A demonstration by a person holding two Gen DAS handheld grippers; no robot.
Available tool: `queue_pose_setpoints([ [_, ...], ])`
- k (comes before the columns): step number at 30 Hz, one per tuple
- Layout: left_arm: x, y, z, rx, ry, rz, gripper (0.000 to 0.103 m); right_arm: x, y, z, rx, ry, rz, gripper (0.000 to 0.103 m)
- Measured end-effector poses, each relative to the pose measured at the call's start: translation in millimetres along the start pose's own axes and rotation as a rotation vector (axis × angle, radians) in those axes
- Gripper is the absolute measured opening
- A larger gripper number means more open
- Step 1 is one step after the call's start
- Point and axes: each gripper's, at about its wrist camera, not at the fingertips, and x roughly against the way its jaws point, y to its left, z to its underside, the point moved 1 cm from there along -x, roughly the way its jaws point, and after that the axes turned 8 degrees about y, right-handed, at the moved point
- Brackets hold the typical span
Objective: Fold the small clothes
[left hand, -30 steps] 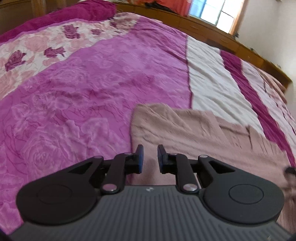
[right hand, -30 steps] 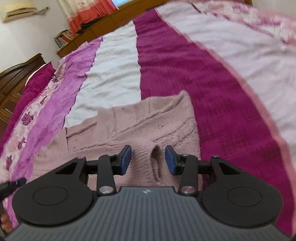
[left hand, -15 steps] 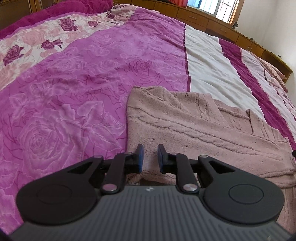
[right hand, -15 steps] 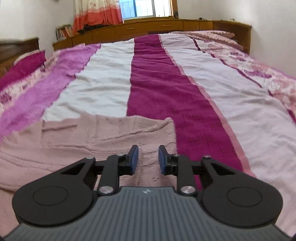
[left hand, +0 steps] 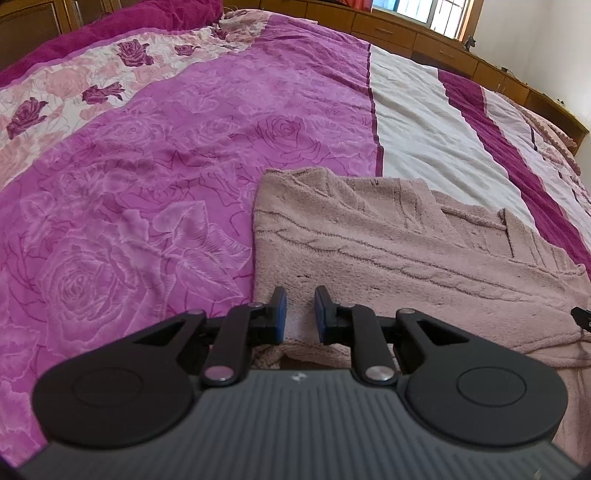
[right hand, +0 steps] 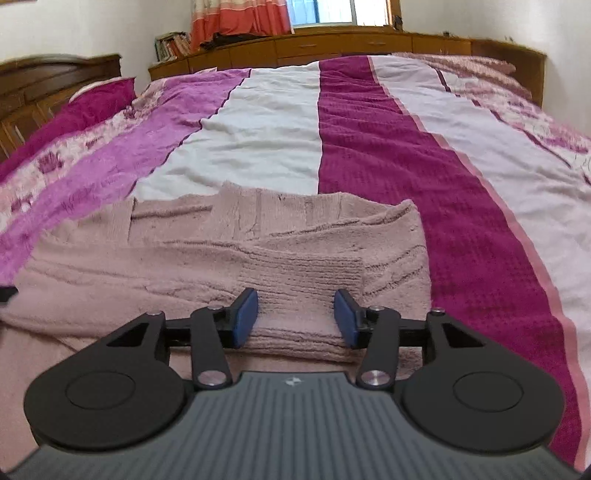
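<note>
A dusty pink knitted sweater [left hand: 406,251] was laid flat on a big bed cover with purple rose, white and dark pink stripes [left hand: 147,166]. In the left wrist view, the sweater was seen in the lower right half of the frame. Its left edge was laid over the purple rose stripe and its top edge over the white stripe.

The left gripper [left hand: 298,314] was seen at the bottom middle of that frame. Its blue pads were drawn close together, with only a thin gap. A bit of the sweater's near edge was pinched in that gap. That edge was lifted a little off the bed, and a dark shadow was seen under it.

In the right wrist view, the sweater [right hand: 221,258] was spread across the middle and lower left of the frame. Its right edge was laid on the dark pink stripe of the bed cover [right hand: 388,147]. A part of it was folded over on top.

The right gripper [right hand: 295,317] was seen at the bottom middle. Its jaws had just been opened wide. The folded ribbed part of the sweater was seen between the pads, but it was let go and not squeezed.

Brown wooden cupboards [right hand: 332,44] and an orange and white curtain [right hand: 236,18] were seen along the top of the frame.
</note>
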Motion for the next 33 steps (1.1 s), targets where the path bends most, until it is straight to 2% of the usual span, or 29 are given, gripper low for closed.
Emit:
queue_pose_setpoints([
  [3, 7.0, 0.6, -0.6, 0.017, 0.002, -0.001, 0.018, 3.9, -10.9, -4.1, -0.058, 0.006, -0.046, 0.057],
  [6, 17.7, 2.4, 0.3, 0.030, 0.002, 0.006, 0.019, 17.7, -9.9, -4.3, -0.056, -0.003, -0.050, 0.061],
  [9, 30.6, 3.0, 3.9, 0.024, 0.001, -0.014, 0.026, 34.4, -10.4, -3.8, -0.051, -0.024, -0.104, 0.068],
  [15, 58.3, 7.8, 12.7, 0.022, 0.010, -0.004, 0.030, 70.4, -14.4, 2.1, -0.083, -0.039, -0.185, 0.071],
  [16, 62.8, 7.9, 13.9, 0.018, 0.010, -0.004, 0.033, 76.5, -14.7, 3.4, -0.086, -0.042, -0.192, 0.072],
  [18, 72.7, 7.2, 16.8, 0.005, 0.005, -0.014, 0.047, 88.3, -14.6, 6.0, -0.093, -0.049, -0.205, 0.072],
  [19, 77.7, 6.1, 18.2, -0.005, -0.003, -0.021, 0.048, 95.3, -14.8, 7.7, -0.096, -0.054, -0.211, 0.072],
  [33, 137.8, -13.1, 38.9, -0.126, -0.007, -0.032, 0.050, 176.9, -14.4, 30.5, -0.115, -0.034, -0.290, 0.078],
])
